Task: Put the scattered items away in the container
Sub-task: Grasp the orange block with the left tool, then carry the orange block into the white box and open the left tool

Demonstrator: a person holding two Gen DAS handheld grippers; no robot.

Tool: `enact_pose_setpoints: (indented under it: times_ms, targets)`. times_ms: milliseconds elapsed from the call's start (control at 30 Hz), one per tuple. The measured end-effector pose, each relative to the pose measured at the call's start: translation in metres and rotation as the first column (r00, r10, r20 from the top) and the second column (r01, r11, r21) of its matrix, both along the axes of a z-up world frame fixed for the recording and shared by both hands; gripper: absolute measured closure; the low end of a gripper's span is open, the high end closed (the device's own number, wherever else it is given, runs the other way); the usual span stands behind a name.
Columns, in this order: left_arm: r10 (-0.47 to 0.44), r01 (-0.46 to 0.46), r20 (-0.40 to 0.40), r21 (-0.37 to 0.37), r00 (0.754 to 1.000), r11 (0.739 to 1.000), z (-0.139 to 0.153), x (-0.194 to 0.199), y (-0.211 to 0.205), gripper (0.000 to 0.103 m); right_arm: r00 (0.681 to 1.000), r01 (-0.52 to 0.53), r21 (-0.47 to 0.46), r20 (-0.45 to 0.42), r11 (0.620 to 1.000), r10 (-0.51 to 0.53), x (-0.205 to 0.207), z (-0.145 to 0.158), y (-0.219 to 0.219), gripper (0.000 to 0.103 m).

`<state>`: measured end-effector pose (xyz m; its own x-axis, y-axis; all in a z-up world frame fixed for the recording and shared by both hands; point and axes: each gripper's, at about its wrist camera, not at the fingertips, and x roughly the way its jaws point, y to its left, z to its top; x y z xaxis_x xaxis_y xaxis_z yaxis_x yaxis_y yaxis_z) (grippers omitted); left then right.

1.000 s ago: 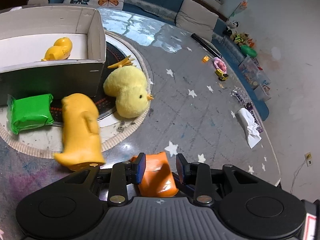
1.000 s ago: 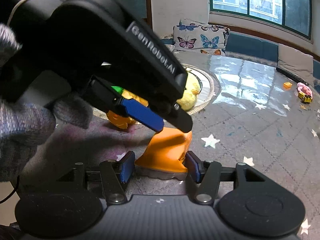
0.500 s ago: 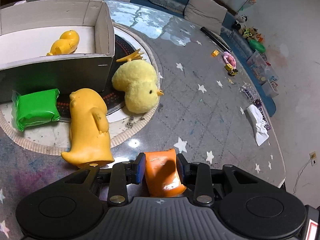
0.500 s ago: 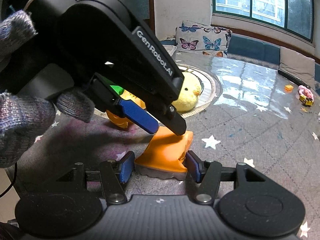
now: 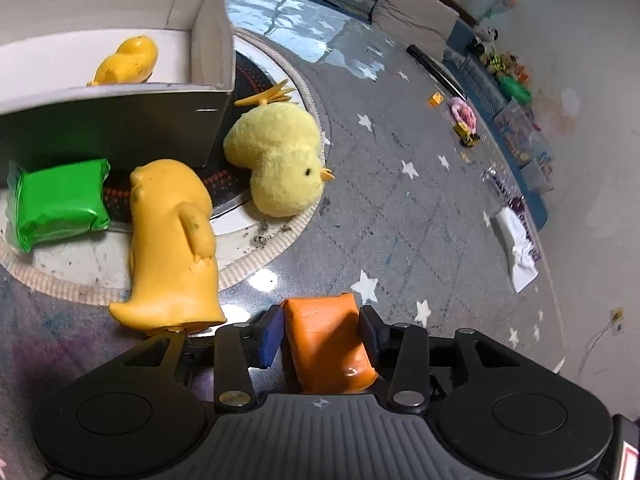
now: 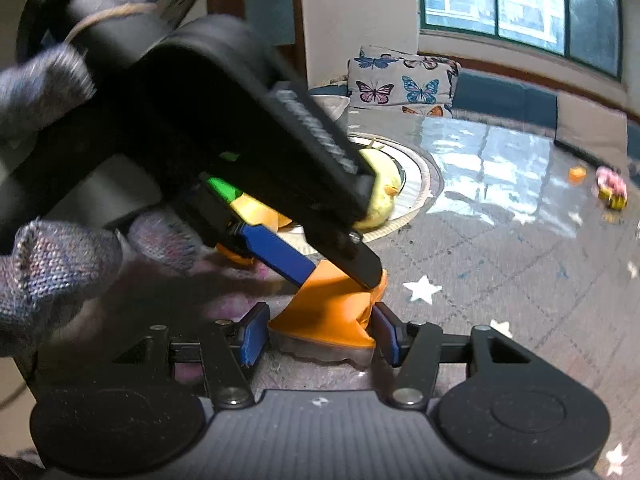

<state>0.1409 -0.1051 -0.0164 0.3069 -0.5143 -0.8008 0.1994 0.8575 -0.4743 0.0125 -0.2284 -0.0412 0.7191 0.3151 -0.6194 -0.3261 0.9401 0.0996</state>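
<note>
Nearest, the left gripper (image 5: pixel 320 334) is clenched on the orange toy (image 5: pixel 328 340), whose base sits between the right gripper's (image 6: pixel 320 334) spread pads. Beyond it the yellow figure (image 5: pixel 172 244), green packet (image 5: pixel 60 200) and plush chick (image 5: pixel 280 164) lie outside the box (image 5: pixel 212 40); one yellow duck (image 5: pixel 126 62) lies inside.

Orange toy (image 5: pixel 326 336) upright on star-patterned floor, open cardboard box (image 5: pixel 208 32) holding small yellow duck (image 5: pixel 126 62)
</note>
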Motion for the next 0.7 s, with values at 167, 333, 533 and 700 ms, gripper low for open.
enact_pose_setpoints:
  times_ms: [167,333,533,700]
  targets:
    - [0.05,-0.053,-0.049,-0.056,0.998,0.997,-0.002,0.003,0.009,0.059,0.999,0.04,0.177,-0.039,0.983,-0.034,0.004,0.001,-0.02,0.048]
    - [0.1,-0.111,-0.102,-0.11,0.99,0.988,-0.006,0.006,0.018,0.063,0.996,0.063,0.348,-0.086,0.935,-0.035,0.015,-0.007,-0.044,0.048]
    - [0.099,-0.105,-0.071,-0.091,0.993,0.99,-0.001,0.001,0.015,0.08,0.996,0.042,0.332,-0.084,0.942,-0.015,0.023,-0.012,-0.048,0.046]
    - [0.091,-0.093,-0.04,-0.068,0.995,0.993,0.002,-0.004,0.012,0.081,1.0,0.03,0.111,0.001,0.993,-0.03,0.009,-0.002,-0.023,0.034]
